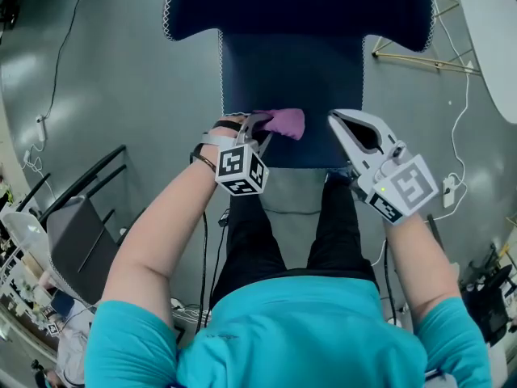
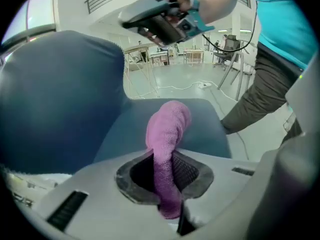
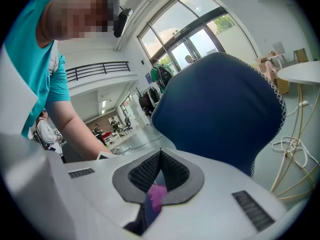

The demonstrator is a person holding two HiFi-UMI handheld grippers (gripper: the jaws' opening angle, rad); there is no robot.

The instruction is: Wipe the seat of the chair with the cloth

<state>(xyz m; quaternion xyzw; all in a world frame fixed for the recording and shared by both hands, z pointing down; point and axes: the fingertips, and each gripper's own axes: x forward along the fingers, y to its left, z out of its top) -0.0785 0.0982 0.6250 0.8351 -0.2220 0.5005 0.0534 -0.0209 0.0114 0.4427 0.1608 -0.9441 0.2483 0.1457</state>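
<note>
The dark blue chair has its seat (image 1: 291, 87) in front of me and its backrest (image 1: 299, 2) beyond. A pink cloth (image 1: 284, 122) rests on the seat's near edge. My left gripper (image 1: 258, 129) is shut on the cloth (image 2: 168, 126), which stands up between its jaws over the seat (image 2: 202, 116). My right gripper (image 1: 338, 121) hovers just right of the cloth, above the seat's front edge, its jaws closed together with nothing in them. In the right gripper view the jaws (image 3: 160, 154) meet at the tip, and a bit of pink cloth (image 3: 157, 196) shows behind them, with the backrest (image 3: 220, 109) beyond.
A white round table (image 1: 494, 31) on thin gold legs (image 1: 420, 55) stands at the right of the chair. Cables and a white plug block (image 1: 448, 191) lie on the grey floor. A dark rack (image 1: 81, 225) stands at the left. My legs are against the seat's front.
</note>
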